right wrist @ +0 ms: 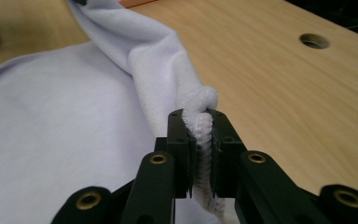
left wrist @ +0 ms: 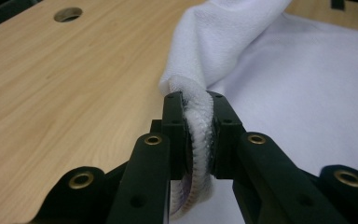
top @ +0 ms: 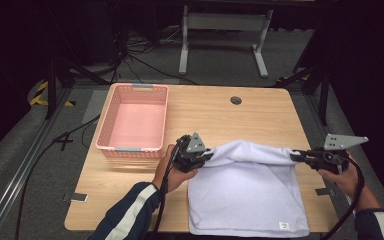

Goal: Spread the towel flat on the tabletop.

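A white towel (top: pixel 247 195) is spread over the near part of the worktop (top: pixel 220 115), its far edge lifted and stretched between both hands. The left gripper (top: pixel 207 155) is held level, jaws clamped on one corner; the right gripper (top: pixel 295 156) likewise, jaws pinching the other. The pink basket (top: pixel 105 127) at far left is seen holding nothing.

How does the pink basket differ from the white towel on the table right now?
The pink basket is stiff, with latticed walls; the white towel is soft and flat. The basket stands free at the table's far left; the towel's far edge is lifted, pinched by the left gripper and the right gripper. Both rest on the table.
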Tool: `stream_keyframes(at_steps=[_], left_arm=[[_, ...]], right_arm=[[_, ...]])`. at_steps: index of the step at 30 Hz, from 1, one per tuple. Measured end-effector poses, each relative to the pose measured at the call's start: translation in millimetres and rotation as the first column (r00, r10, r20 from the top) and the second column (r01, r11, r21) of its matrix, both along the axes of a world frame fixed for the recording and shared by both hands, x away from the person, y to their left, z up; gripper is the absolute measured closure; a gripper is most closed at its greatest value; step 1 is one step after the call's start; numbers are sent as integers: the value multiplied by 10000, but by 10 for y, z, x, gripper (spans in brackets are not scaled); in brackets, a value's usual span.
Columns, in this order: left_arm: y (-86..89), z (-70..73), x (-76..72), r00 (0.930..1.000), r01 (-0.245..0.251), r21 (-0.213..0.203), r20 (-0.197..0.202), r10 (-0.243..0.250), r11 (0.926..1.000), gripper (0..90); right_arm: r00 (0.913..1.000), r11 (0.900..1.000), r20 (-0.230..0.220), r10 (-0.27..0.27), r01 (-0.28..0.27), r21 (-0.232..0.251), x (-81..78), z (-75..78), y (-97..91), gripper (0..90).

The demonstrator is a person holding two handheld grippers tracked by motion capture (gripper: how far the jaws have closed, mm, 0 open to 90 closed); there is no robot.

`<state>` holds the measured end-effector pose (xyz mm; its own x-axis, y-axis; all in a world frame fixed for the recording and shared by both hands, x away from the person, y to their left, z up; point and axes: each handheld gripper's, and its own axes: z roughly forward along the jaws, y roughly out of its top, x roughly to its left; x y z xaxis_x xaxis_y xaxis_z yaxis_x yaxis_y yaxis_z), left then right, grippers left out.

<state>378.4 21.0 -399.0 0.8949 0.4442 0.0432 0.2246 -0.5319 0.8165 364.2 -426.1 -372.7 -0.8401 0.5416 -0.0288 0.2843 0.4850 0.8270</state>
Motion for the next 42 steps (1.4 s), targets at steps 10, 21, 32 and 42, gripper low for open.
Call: stream_keyframes(at_steps=[10, 21, 32, 42], left_arm=[[163, -250, -573, 9774, 2092, 544, -413, -2072, 9763, 793], [59, -536, -413, 9844, 1699, 2393, -857, -1535, 9559, 788], [2, -441, 79, 9997, 225, 2525, -89, -209, 9673, 793], [219, -161, -286, 9933, 1078, 1025, 301, -1114, 9889, 788]], right_arm=[[9815, 9739, -974, 1650, -1778, -1414, -600, -188, -51, 803], [9698, 9631, -2143, 1166, -1631, -2140, -535, -632, -36, 799], [9925, 9653, -1002, -707, 428, -2575, -13, -585, 107, 809], [9992, 9931, -361, 193, -234, -1145, -369, -255, -78, 793]])
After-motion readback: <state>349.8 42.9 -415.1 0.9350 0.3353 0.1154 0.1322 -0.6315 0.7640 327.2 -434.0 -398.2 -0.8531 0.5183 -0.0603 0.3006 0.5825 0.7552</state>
